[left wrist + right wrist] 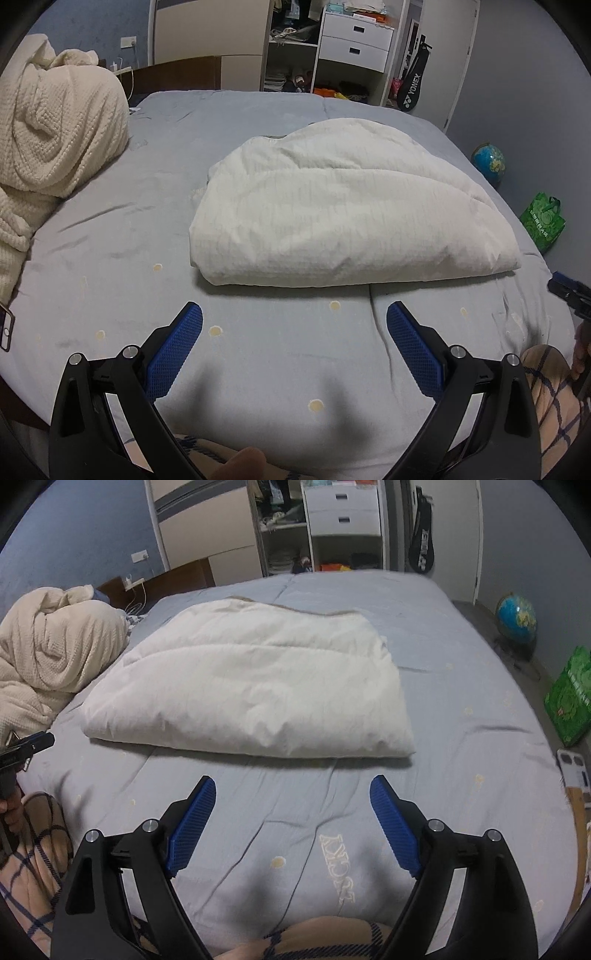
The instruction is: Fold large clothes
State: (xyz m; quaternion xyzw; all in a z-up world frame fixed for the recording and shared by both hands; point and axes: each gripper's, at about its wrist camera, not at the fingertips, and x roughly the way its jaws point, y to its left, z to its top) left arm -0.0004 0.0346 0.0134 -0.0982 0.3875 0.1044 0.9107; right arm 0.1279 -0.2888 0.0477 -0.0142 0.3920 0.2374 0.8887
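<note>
A white quilt (343, 206) lies folded into a thick bundle in the middle of the grey-blue bed (110, 240). In the right wrist view the same quilt (251, 686) sits left of centre, its folded edge facing me. My left gripper (294, 308) hovers over the bare sheet just short of that edge, open, with nothing between its blue pads (177, 350). My right gripper (292, 781) also stands open and empty over the sheet, short of the quilt's right half. Each gripper's tip shows at the edge of the other's view.
A cream knitted blanket (55, 122) is heaped at the bed's left end, with a phone (7, 325) near the edge. A globe (487, 162) and a green bag (543, 221) stand on the floor to the right. White drawers (354, 40) stand behind. The person's plaid clothing (554, 387) shows at the bottom right.
</note>
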